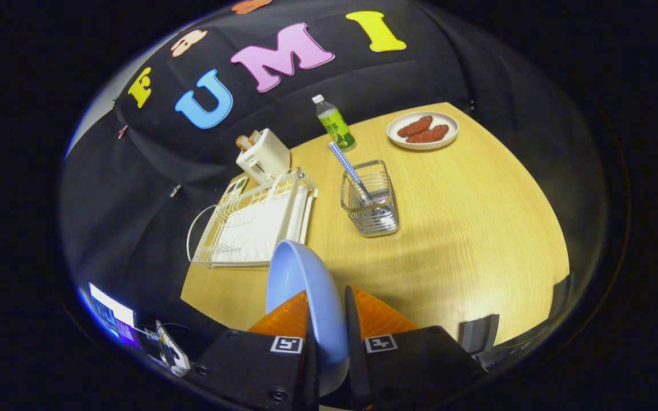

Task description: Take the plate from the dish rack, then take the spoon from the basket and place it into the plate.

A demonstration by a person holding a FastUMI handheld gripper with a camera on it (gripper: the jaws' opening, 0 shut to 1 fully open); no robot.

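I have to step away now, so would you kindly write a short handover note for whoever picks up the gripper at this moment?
Gripper: shut on the blue plate, held on edge between both fingers, above the near part of the table.
Dish rack: just beyond the fingers, to the left, no plate in it now.
Spoon: checked handle sticking up out of the wire basket, beyond the fingers.
Done: plate taken out of the rack.
Left: set the plate flat on the table, release it, pick the spoon from the basket and lay it in the plate.
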